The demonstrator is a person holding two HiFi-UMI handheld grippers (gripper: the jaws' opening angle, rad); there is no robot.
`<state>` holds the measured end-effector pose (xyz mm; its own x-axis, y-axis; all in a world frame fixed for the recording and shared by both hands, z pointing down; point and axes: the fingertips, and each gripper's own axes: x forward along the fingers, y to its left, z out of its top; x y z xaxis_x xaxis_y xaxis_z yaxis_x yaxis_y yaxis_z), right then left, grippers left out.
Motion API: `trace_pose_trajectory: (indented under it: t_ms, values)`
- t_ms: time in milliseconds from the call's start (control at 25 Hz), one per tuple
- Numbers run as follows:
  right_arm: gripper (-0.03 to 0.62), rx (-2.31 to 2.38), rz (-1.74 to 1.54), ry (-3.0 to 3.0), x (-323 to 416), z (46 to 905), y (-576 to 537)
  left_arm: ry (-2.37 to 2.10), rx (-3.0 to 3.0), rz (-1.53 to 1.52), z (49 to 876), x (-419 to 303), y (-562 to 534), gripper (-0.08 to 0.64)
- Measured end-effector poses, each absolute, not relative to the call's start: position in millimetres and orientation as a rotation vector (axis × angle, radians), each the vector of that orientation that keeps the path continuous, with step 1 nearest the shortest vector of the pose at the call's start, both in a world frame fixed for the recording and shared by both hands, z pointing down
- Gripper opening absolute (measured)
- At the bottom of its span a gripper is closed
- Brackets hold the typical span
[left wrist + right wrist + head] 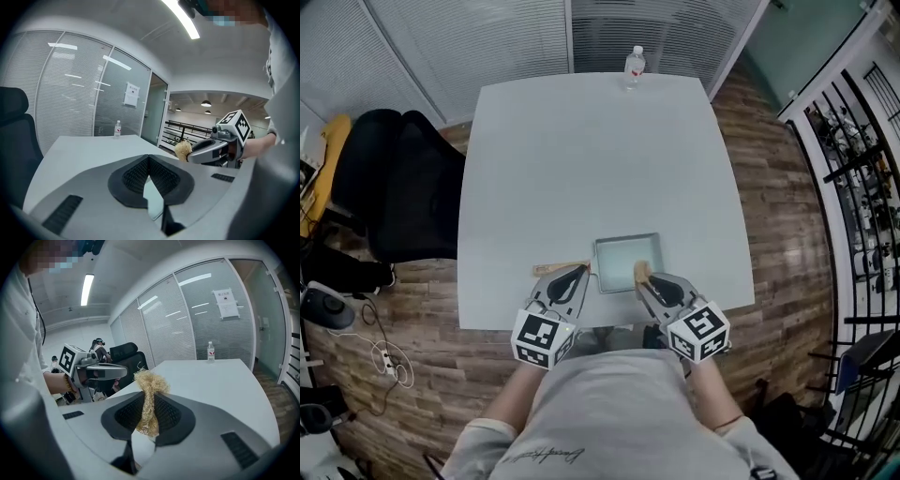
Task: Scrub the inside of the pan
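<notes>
Tan, wiry scrubber (149, 401) sits pinched between the jaws of the right gripper (649, 284), over the near right part of the square pan (625, 258). The pan lies on the near side of the grey table (581, 159). The left gripper (580, 274) has its jaws pressed together on nothing, right by the pan's wooden handle (555, 269) on the left. Scrubbing looks about to begin. Next, I'd say, the handle needs steadying and the scrubber must press onto the pan's floor.

No readable text; door notice (227, 303) too blurred.
</notes>
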<state>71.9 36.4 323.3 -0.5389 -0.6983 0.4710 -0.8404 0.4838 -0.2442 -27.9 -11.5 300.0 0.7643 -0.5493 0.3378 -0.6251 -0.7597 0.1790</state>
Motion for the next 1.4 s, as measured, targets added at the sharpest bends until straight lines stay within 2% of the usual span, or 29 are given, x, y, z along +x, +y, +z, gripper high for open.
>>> trace_pose_trajectory:
  t_ms: [760, 1240, 1400]
  values:
    - [0.077, 1.143, 0.63, -2.385, 89.9, 349.3, 8.0, -0.956, 2.613, 0.503, 333.7, -30.8, -30.6, 0.011]
    - [0.077, 1.053, 0.674, -2.333, 87.6, 388.7, 2.8, -0.903, 2.607, 0.727, 384.6, -36.9, -30.4, 0.011]
    - [0.077, 1.042, 0.7, -2.315, 82.8, 398.8, 4.5, -0.801, 2.646, 0.947, 407.9, -47.6, -27.9, 0.011]
